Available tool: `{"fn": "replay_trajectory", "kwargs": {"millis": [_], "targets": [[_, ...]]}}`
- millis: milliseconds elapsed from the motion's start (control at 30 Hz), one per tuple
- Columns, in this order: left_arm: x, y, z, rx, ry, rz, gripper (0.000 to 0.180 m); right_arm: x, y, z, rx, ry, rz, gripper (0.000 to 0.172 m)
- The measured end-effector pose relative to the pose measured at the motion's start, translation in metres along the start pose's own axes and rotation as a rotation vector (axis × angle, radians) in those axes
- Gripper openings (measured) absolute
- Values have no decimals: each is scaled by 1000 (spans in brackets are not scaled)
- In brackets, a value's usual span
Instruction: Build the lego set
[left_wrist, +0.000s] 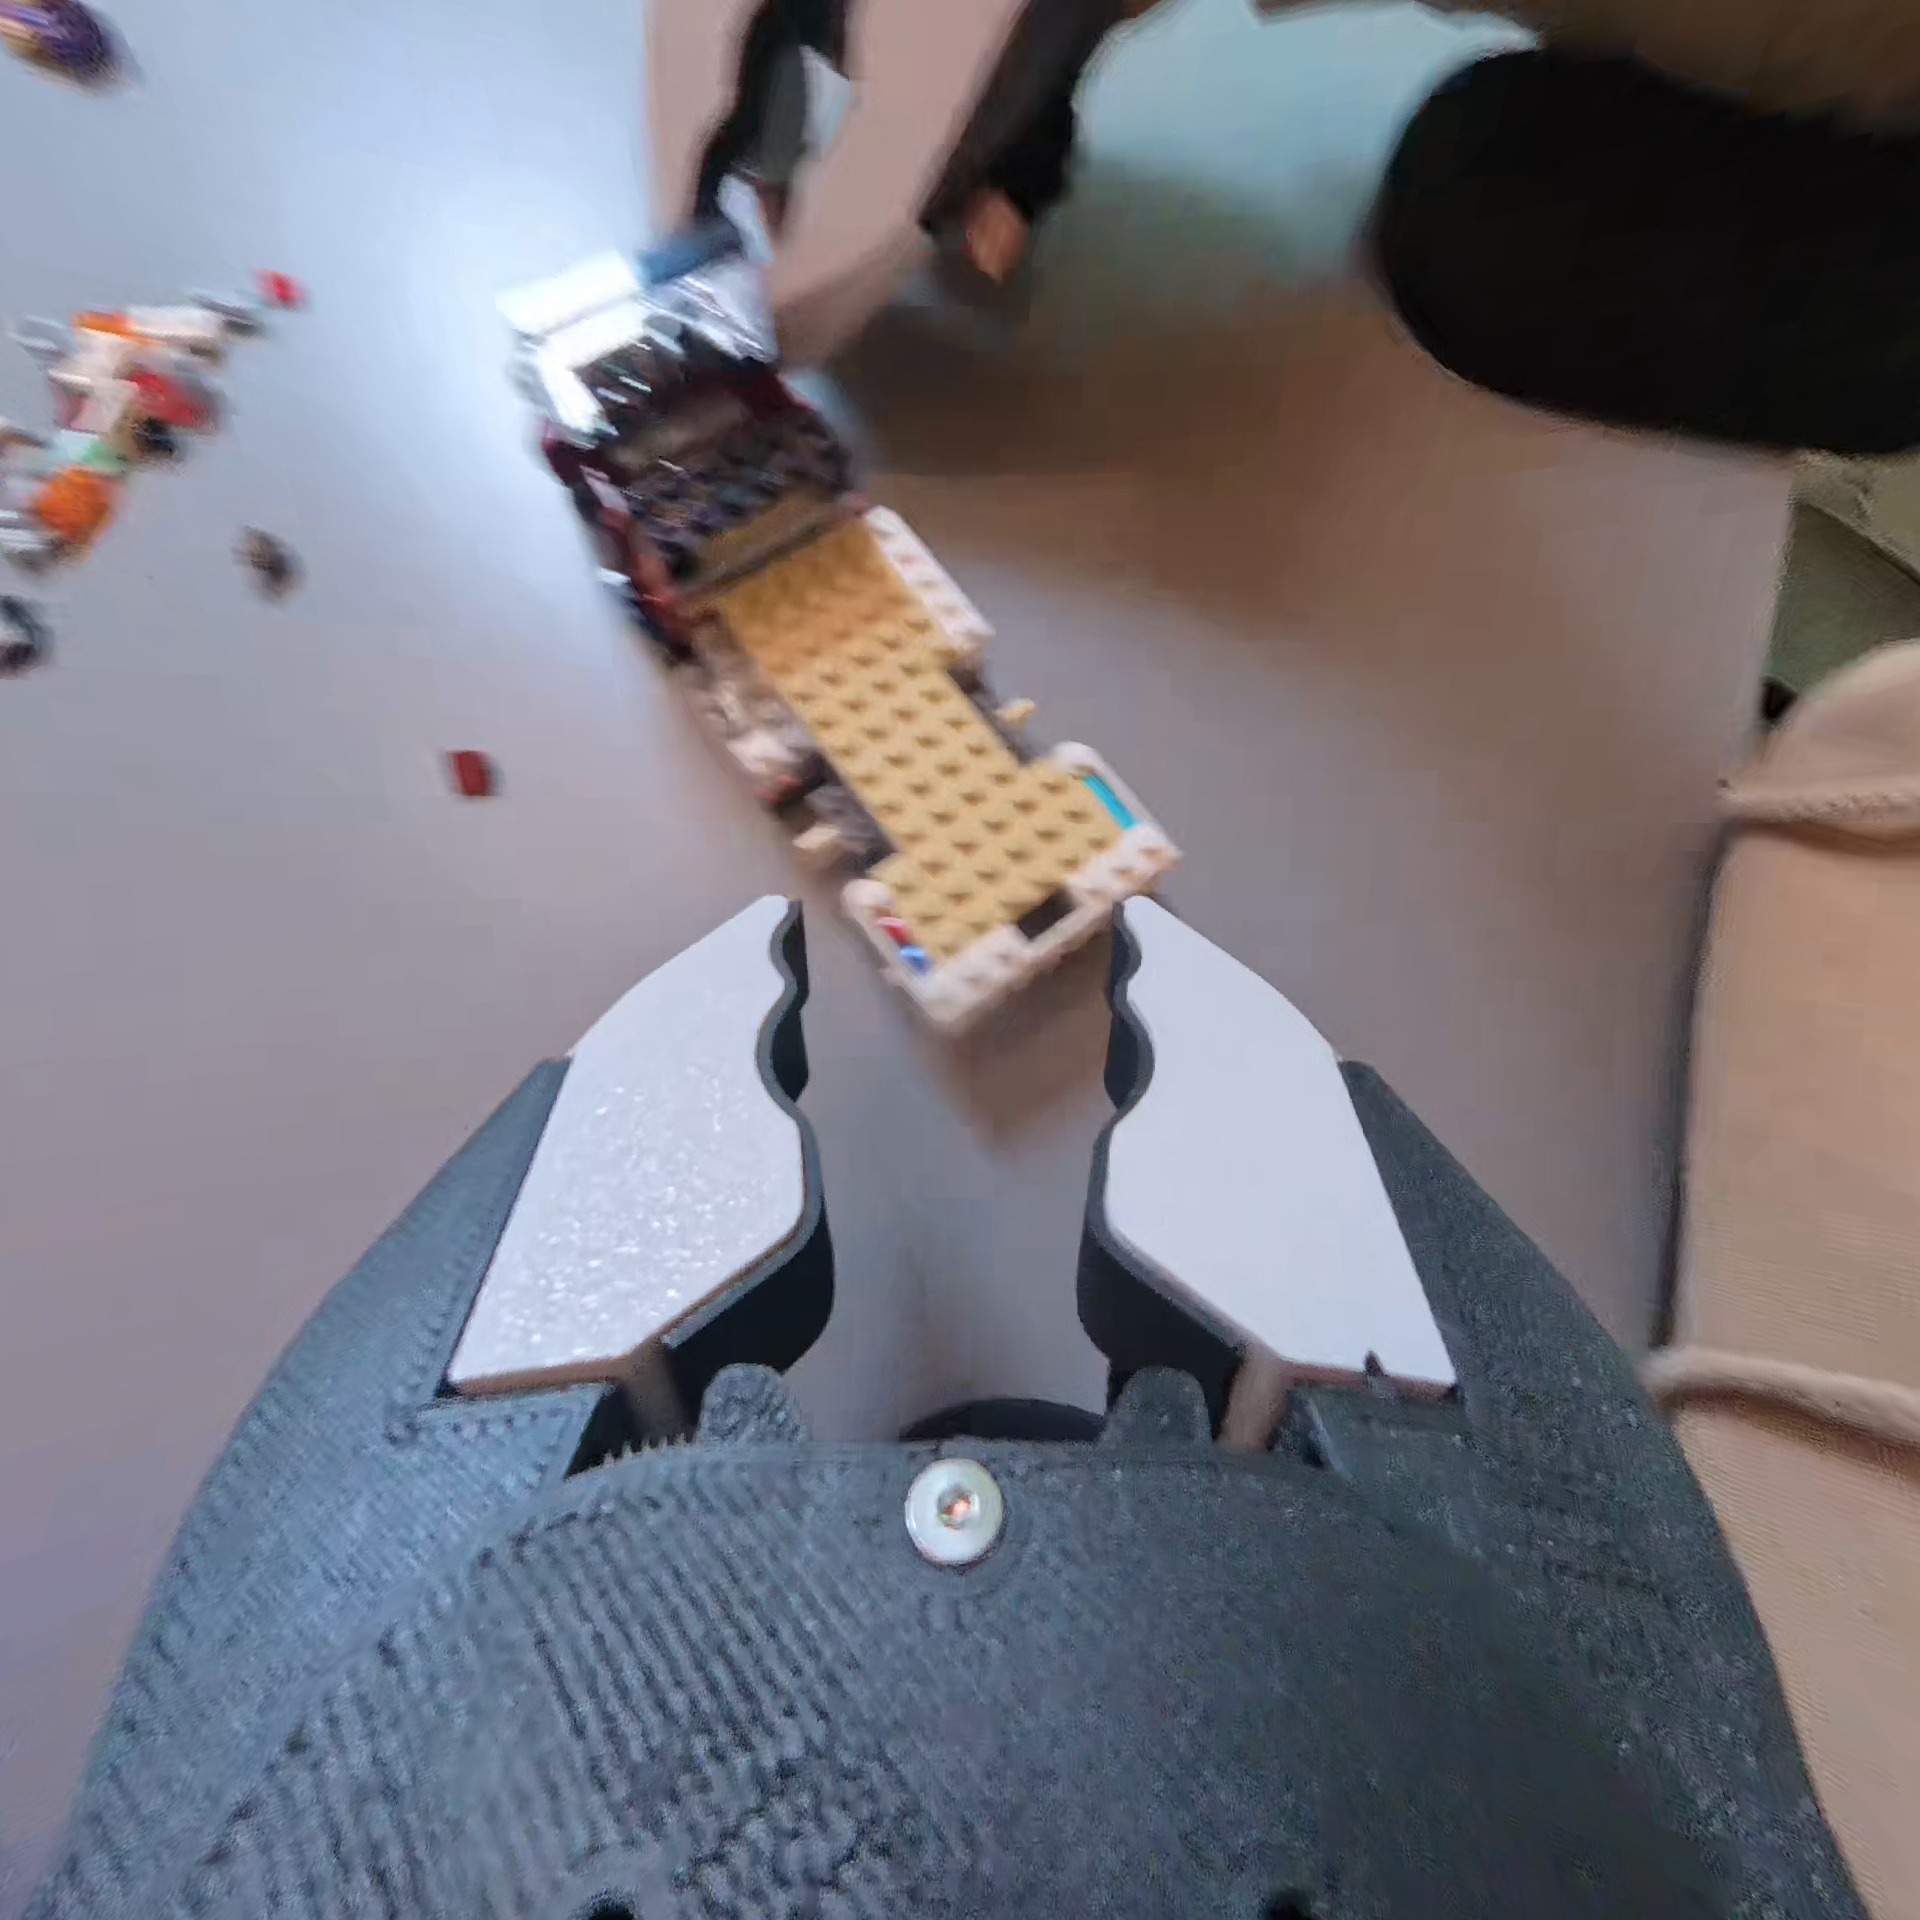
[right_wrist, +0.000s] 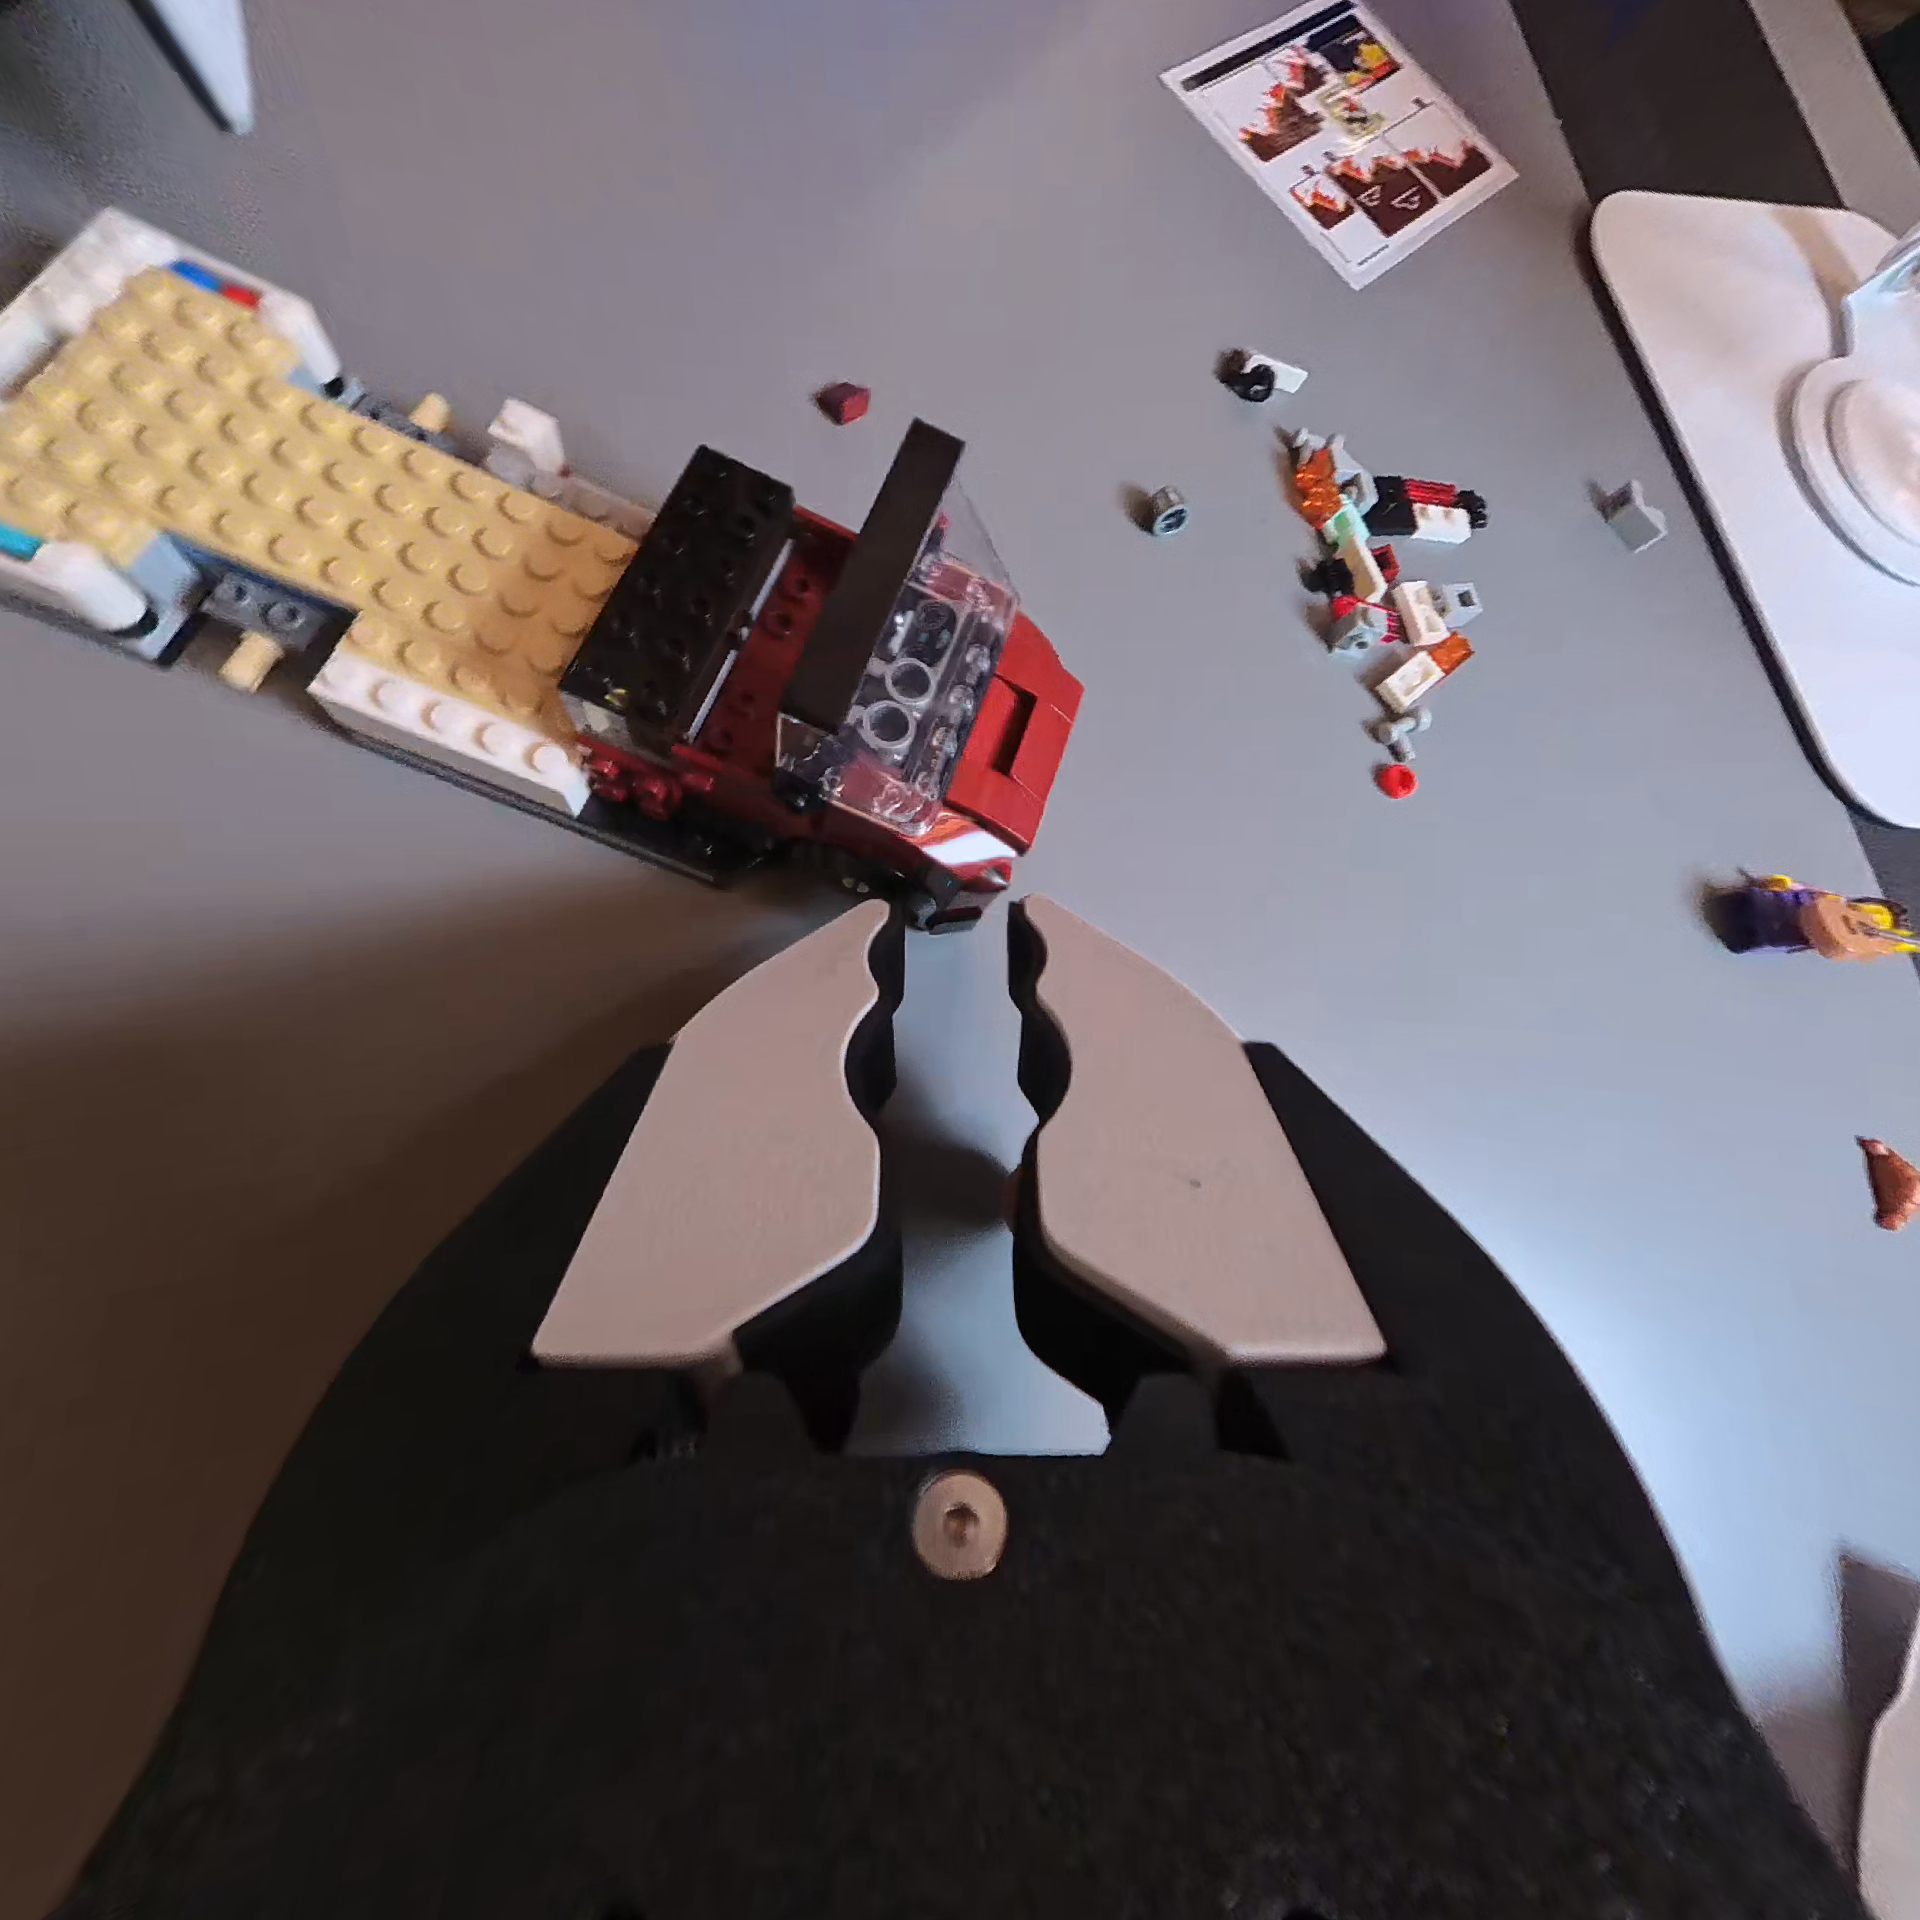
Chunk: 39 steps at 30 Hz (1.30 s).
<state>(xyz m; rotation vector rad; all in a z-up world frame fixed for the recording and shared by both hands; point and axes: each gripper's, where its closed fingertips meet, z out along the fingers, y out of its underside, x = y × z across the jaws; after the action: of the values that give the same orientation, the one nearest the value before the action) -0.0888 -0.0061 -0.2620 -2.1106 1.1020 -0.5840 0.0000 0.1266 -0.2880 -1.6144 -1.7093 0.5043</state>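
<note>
- The left claw (left_wrist: 956, 914) stands wide apart and bare; the white-rimmed rear end of the long brick-built truck (left_wrist: 997, 935), with its tan studded flatbed and dark red cab, lies just past the fingertips at 12 o'clock, perhaps brushing the right pad, though blur hides contact.
- The right claw (right_wrist: 951, 914) has its fingers drawn near each other with a narrow slot between them, gripping nothing; the dark front corner of the truck's cab (right_wrist: 951, 899) sits right at the tips, at 12 o'clock.
- Risk, as I judge it: with a claw at each end, a push from either could slide the truck over the smooth grey worktop (right_wrist: 1351, 1039) or skew it; a squeeze on the cab corner could snap off small bricks, and the tilted black plate (right_wrist: 883, 582) over the clear windscreen looks loose enough to drop.
- The left view is badly smeared, so fine aiming there is uncertain.
- Open room: bare worktop lies at 3 o'clock of the right claw and 9 o'clock of the left.
- Farther out at 1 to 2 o'clock from the right claw lies a scatter of small loose bricks (right_wrist: 1382, 582), easily swept aside, then a printed sheet (right_wrist: 1340, 135).
- A white rounded tray (right_wrist: 1704, 416) sits at 2 o'clock by the worktop's edge.
</note>
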Motion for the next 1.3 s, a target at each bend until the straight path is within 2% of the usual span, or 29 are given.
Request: {"fn": "replay_trajectory", "kwargs": {"millis": [100,200,400,533,633,800,900,967,1067,1133,1300], "targets": [[-59,-10,2,19,-102,-53,48,10,-4,-3,32,65,32,21],[-99,-3,23,-53,-144,-19,44,10,-3,-19,52,83,87,24],[-109,-5,50,-131,-122,111,31,-17,3,-59,109,101,168,23],[-105,-7,55,-138,-99,130,8,-32,6,-70,156,92,229,22],[-104,-7,52,-125,-104,143,8,-39,3,-71,188,76,246,21],[-62,-42,27,170,112,170,8,-58,-26,-68,275,6,194,20],[-32,-69,9,326,117,304,8,-73,-59,-66,368,-75,249,19],[-13,-81,4,381,80,404,8,-75,-80,-67,450,-136,375,19],[10,-85,10,364,33,555,8,-72,-92,-71,515,-233,539,20],[24,-81,24,291,48,603,8,-69,-86,-75,494,-227,545,20],[59,-60,73,46,201,703,8,-63,-55,-85,396,-151,523,19]]}}
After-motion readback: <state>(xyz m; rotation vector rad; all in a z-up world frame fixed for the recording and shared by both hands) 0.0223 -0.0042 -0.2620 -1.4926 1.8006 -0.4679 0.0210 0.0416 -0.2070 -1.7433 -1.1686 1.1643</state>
